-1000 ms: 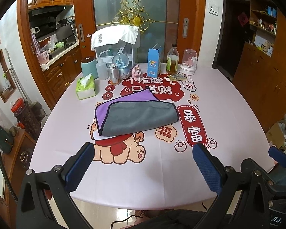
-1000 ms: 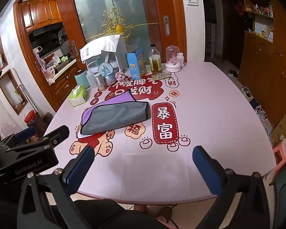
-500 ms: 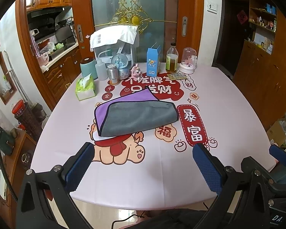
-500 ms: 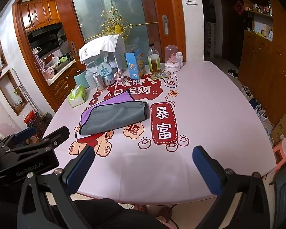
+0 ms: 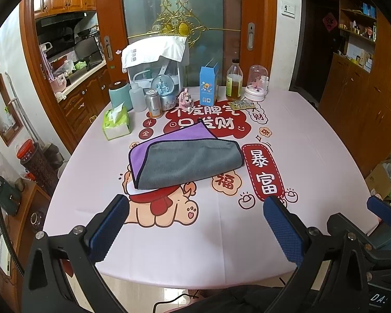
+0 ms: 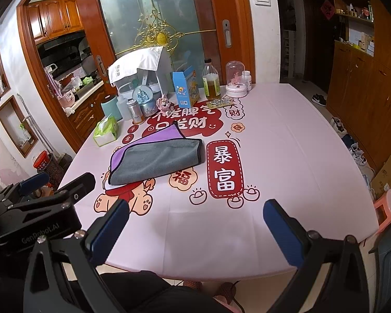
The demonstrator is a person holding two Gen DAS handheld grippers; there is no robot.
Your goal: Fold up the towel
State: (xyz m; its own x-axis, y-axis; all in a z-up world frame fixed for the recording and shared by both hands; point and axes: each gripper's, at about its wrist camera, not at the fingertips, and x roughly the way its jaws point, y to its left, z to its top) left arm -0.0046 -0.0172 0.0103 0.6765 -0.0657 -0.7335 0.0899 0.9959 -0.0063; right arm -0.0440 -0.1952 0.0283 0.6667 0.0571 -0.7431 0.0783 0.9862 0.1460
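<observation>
A towel, grey on top with a purple layer showing at the back and left, lies folded over on the pink printed tablecloth; it also shows in the right wrist view. My left gripper is open and empty, held near the table's front edge, well short of the towel. My right gripper is open and empty, also at the front edge, to the right of the left one. The left gripper's body shows at the left of the right wrist view.
At the table's far side stand a tissue pack, a teal canister, bottles, a snow globe, a blue carton, an oil bottle and a glass dome. Wooden cabinets line the right.
Both grippers have stayed open and almost still; the views shifted only slightly. The towel has not moved.
</observation>
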